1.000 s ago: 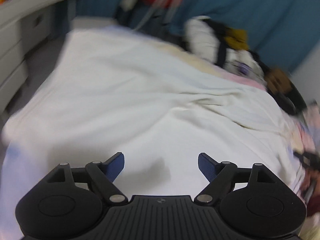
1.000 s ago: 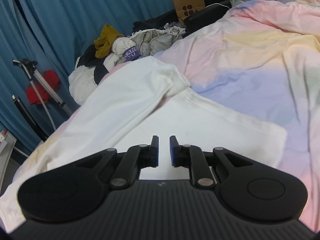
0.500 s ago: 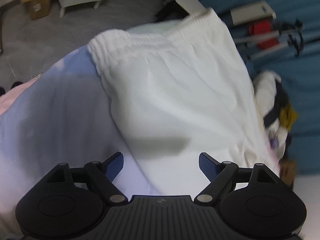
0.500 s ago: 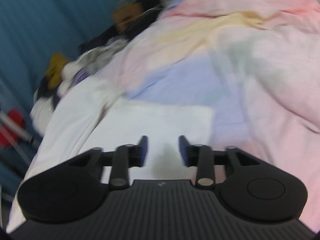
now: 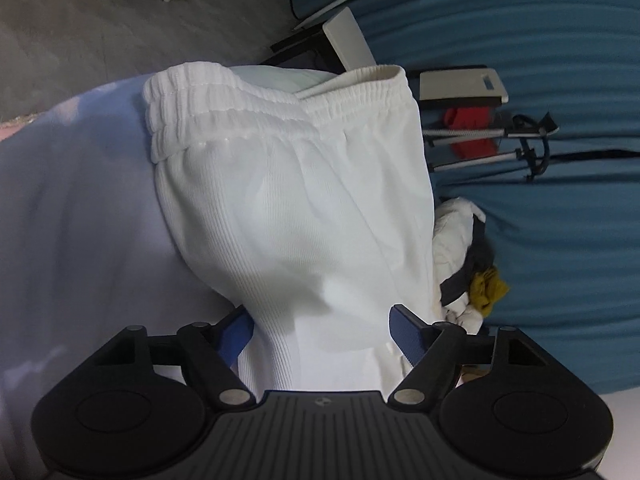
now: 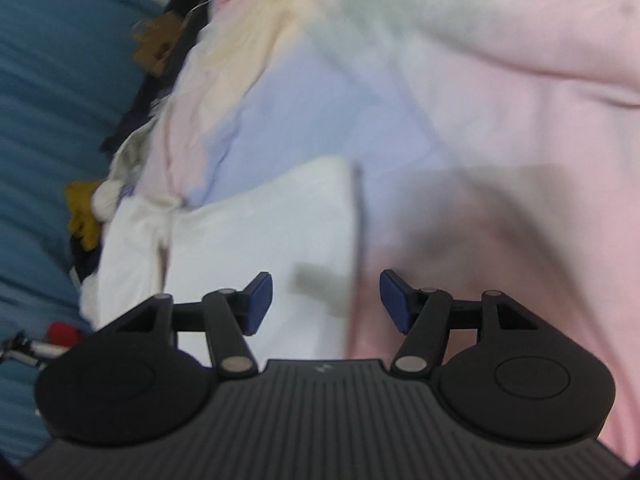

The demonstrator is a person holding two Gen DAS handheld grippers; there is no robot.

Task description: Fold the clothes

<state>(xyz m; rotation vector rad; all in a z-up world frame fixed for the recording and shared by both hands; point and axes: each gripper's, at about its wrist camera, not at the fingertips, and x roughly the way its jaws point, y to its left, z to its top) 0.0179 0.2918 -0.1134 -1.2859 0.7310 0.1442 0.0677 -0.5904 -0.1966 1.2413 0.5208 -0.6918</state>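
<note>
White trousers (image 5: 296, 208) with an elastic waistband (image 5: 248, 108) lie on the pastel bedsheet (image 5: 80, 208). My left gripper (image 5: 322, 332) is open, its blue fingers on either side of the white fabric, low over it. In the right wrist view the same white garment (image 6: 264, 248) lies flat with its straight hem edge (image 6: 354, 248) running between the fingers. My right gripper (image 6: 326, 304) is open over that edge and holds nothing. This view is blurred.
A pile of other clothes (image 5: 472, 276) with a mustard item lies at the bed's far side; it also shows in the right wrist view (image 6: 86, 208). Blue curtains (image 5: 560, 160), a tripod (image 5: 500, 148) and white furniture (image 5: 348, 36) stand beyond. A brown paper bag (image 6: 158, 44) sits by the bed.
My left gripper has swung round toward the waistband end and come lower over the trousers. My right gripper has opened from nearly shut and moved right to the hem edge.
</note>
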